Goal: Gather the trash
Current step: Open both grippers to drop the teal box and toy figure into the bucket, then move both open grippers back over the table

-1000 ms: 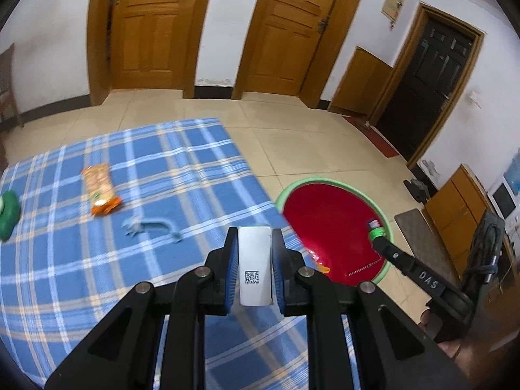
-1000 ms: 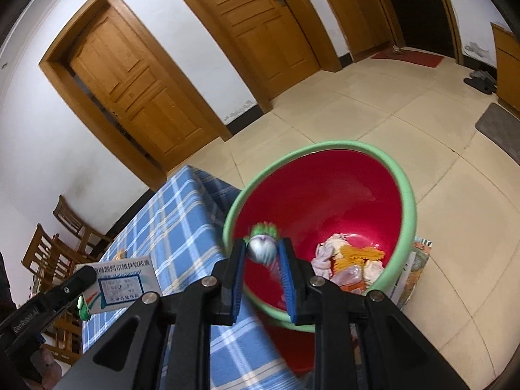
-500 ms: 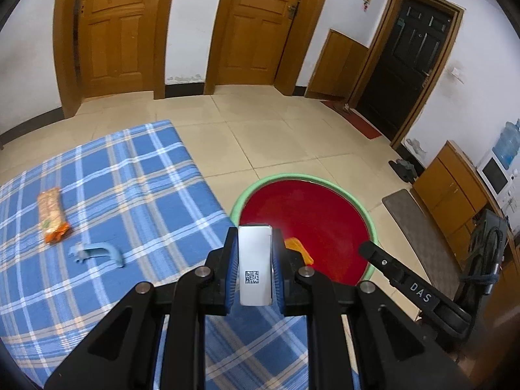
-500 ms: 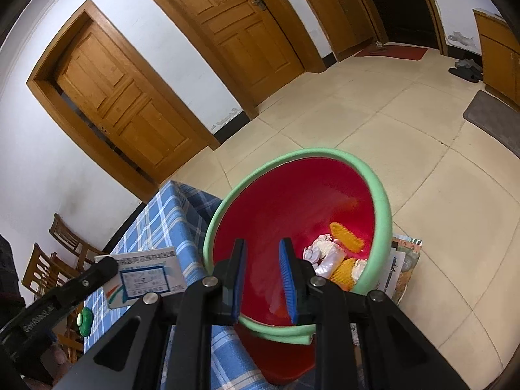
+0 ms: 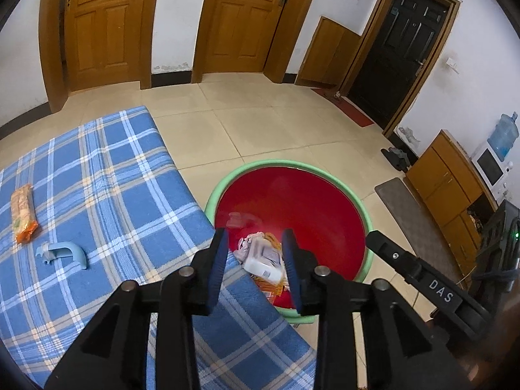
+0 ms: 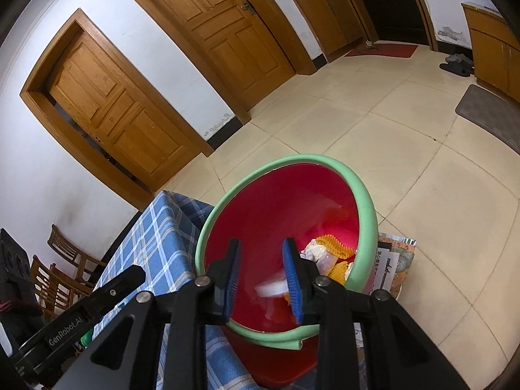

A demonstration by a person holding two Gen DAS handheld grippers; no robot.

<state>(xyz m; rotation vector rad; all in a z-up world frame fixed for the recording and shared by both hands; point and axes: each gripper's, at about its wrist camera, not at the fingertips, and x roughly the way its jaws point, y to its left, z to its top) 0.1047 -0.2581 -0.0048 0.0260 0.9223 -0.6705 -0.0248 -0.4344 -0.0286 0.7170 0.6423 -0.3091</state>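
My left gripper point(image 5: 255, 248), jaws just parted and empty, hangs over the round red basin point(image 5: 325, 201); the smooth white box point(image 5: 261, 265) lies inside among crumpled wrappers. My right gripper point(image 6: 260, 261), just widening too, grips nothing.

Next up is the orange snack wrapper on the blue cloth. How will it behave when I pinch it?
The orange wrapper looks like thin crinkled film, so probably floppy and very light; it should sag from the pads. It lies flat on the checked cloth, so the fingertips may snag fabric too. Glossy film could slip, so pinch near the crimped end.
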